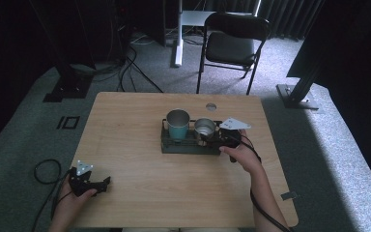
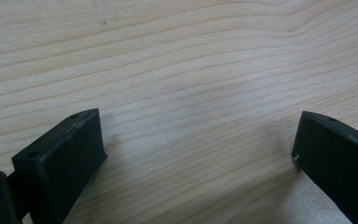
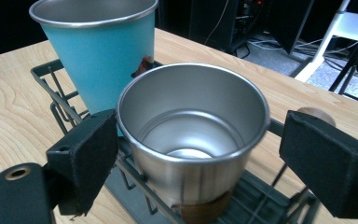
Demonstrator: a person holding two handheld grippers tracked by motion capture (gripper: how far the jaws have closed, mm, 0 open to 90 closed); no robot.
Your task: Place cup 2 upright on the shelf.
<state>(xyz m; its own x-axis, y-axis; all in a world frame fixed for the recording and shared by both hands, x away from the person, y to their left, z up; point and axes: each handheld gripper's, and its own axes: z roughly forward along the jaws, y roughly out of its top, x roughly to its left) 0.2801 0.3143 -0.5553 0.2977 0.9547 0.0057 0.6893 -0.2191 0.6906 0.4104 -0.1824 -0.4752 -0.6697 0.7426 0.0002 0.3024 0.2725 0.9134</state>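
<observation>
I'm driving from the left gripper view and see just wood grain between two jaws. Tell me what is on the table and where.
Observer: A dark wire rack sits right of the table's centre, holding a teal cup and a steel cup.
Operator: Tell me which stands further left.
Observer: The teal cup, in the high view; the steel one is beside it to the right.
Operator: Report the right gripper.
Observer: The right gripper is at the rack, jaws open either side of the steel cup, not closed on it.
Operator: Give me my own position.
Observer: The left gripper rests near the table's front left corner, far from the rack.
</observation>
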